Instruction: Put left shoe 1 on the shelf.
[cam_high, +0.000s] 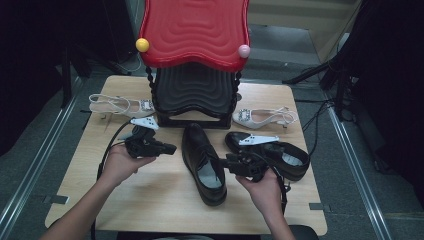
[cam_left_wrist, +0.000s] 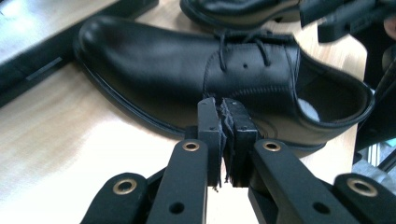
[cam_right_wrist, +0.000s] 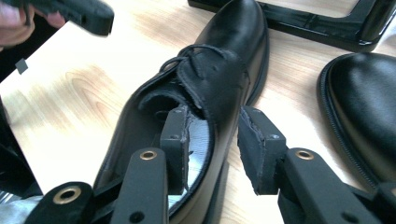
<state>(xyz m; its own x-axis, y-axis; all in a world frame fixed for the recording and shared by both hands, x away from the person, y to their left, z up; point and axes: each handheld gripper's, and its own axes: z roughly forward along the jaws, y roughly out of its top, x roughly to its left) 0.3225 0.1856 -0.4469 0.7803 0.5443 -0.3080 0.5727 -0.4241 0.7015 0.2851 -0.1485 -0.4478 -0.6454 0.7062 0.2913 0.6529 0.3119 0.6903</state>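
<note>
a wooden tabletop (cam_high: 150, 200) carries two black shoes. the nearer black shoe (cam_high: 202, 155) lies mid-table; the right tool (cam_right_wrist: 210, 149) straddles its side wall at the opening, jaws spread, not pinching. the left tool (cam_left_wrist: 223, 135) is pressed together, empty. next, i judge: close on the wall, then lift.

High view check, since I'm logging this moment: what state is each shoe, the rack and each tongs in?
Near black shoe: upright on table, laces tied, right tongs straddling its side wall.
Far black shoe: upright on table.
White heeled shoes: on table, either side of the rack.
Rack: upright, shelves bare.
Left tongs: shut, holding nothing.
Right tongs: open.
</note>
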